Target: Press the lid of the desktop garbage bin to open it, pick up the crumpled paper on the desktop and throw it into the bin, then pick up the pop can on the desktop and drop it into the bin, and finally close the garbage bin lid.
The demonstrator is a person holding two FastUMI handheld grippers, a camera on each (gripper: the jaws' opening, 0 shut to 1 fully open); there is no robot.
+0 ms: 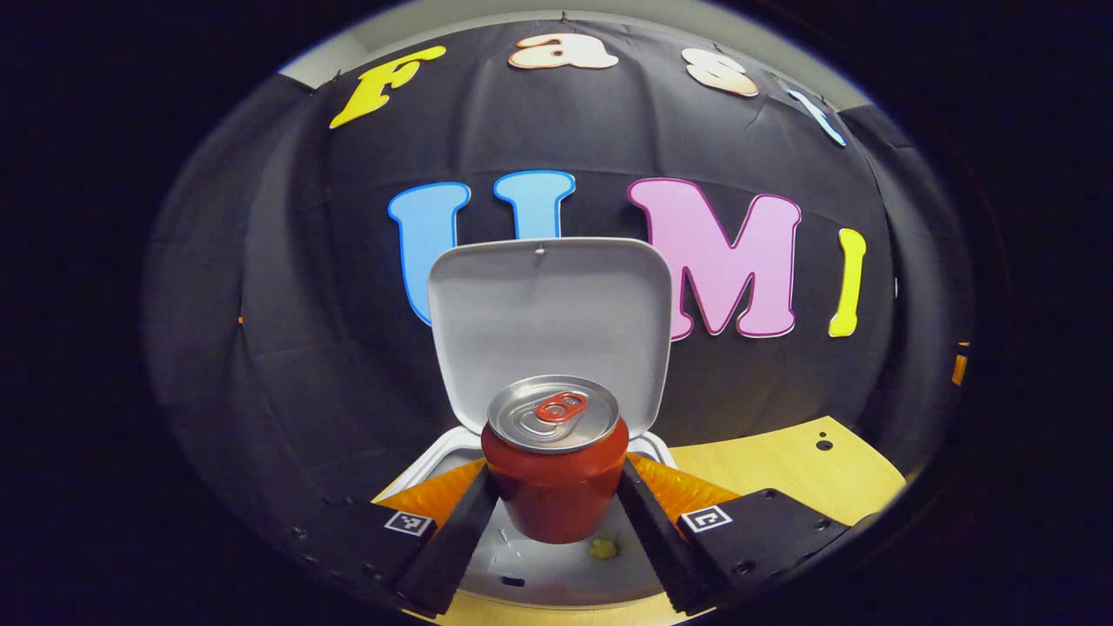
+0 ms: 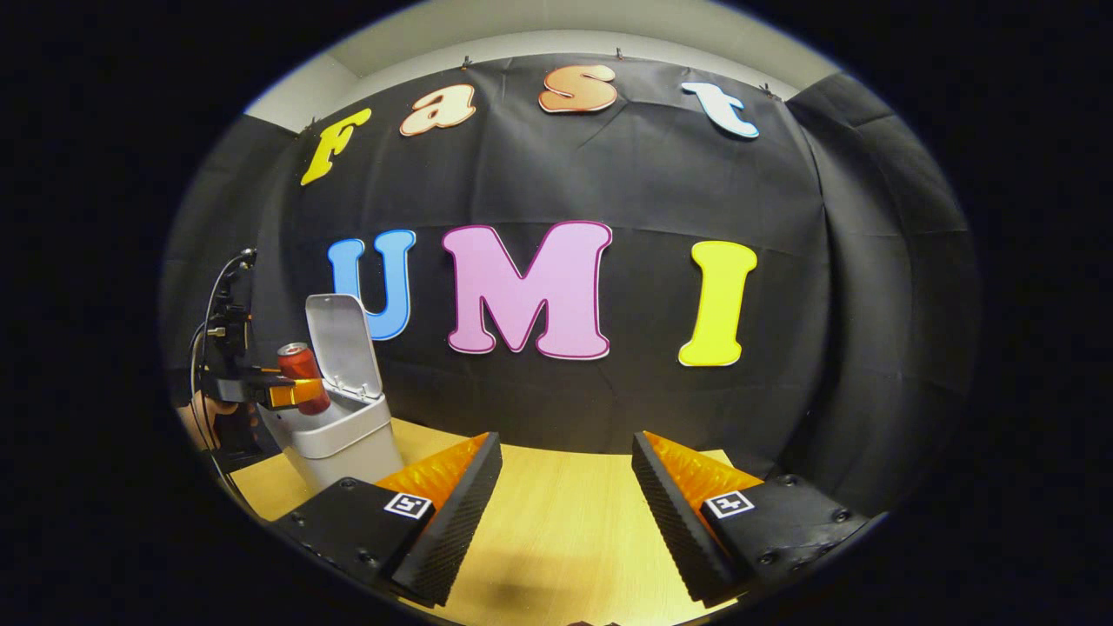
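My left gripper (image 1: pixel 557 487) is shut on the red pop can (image 1: pixel 556 491), which stands upright with its silver top showing. The can hangs over the open mouth of the white desktop bin (image 1: pixel 432 465). The bin's lid (image 1: pixel 549 317) stands raised behind the can. A small yellowish lump (image 1: pixel 603 548) lies on the bin's pale floor below. The right gripper view shows the same bin (image 2: pixel 348 439) at the far left with its lid (image 2: pixel 344 343) up, and the can (image 2: pixel 298 369) held over it by the left gripper (image 2: pixel 283 393). My right gripper (image 2: pixel 565 509) is open above the table, with nothing between its fingers.
The light wooden table (image 2: pixel 556 539) stretches from the bin to the right. A hand (image 2: pixel 217 422) and a cable (image 2: pixel 209 304) sit behind the left gripper. The black cloth wall stands close behind the bin.
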